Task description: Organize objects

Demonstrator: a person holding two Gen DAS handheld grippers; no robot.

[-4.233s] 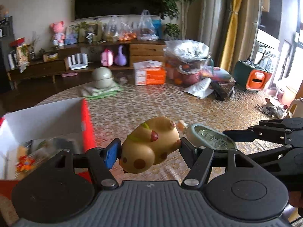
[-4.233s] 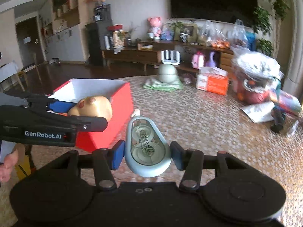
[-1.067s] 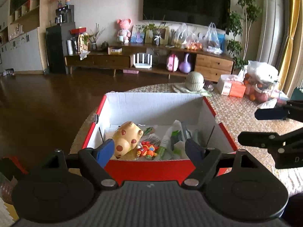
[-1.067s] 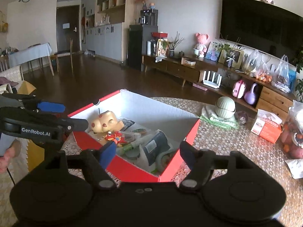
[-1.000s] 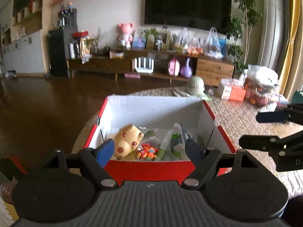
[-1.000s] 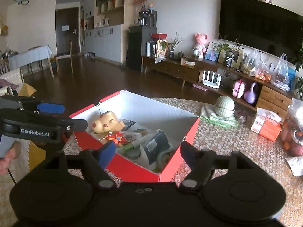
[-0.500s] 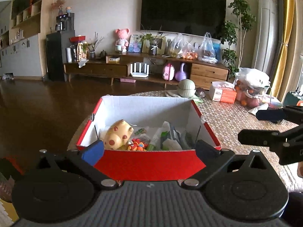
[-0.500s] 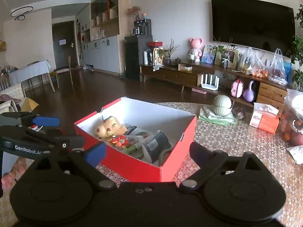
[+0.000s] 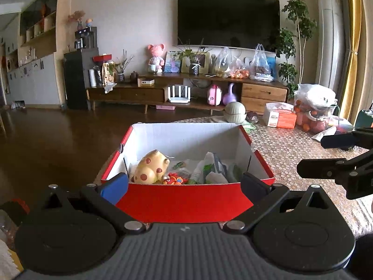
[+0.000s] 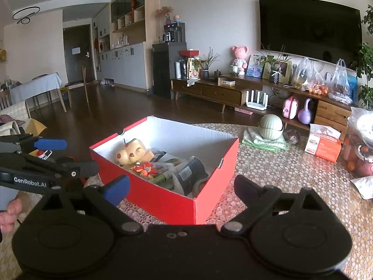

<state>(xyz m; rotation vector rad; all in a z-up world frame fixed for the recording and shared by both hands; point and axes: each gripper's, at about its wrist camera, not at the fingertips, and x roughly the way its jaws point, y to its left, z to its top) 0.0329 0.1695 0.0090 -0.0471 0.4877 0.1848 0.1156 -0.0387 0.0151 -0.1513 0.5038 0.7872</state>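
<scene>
An open red box (image 9: 186,200) stands on the patterned table, its front wall just beyond my left gripper (image 9: 185,186). That gripper is wide open with nothing in it. In the box lie a yellow spotted toy (image 9: 151,170), a small red-orange toy (image 9: 173,179) and several packets. My right gripper (image 10: 181,189) is also wide open and holds nothing, short of the box's near corner (image 10: 193,207). The yellow toy (image 10: 130,152) lies at the box's left end. Each gripper shows in the other's view: the right gripper (image 9: 312,156) and the left gripper (image 10: 80,155).
Green stacked bowls (image 10: 270,126) on a folded cloth, an orange tissue box (image 10: 322,144) and a bag of fruit (image 10: 361,144) stand at the table's far right. A hand (image 10: 9,212) grips the left tool. Past the box the table (image 10: 279,175) ends at dark floor.
Both grippers opened wider and drew back a little from the red box. The yellow toy and the tape dispenser, held several seconds ago, are no longer in the jaws; the toy lies in the box.
</scene>
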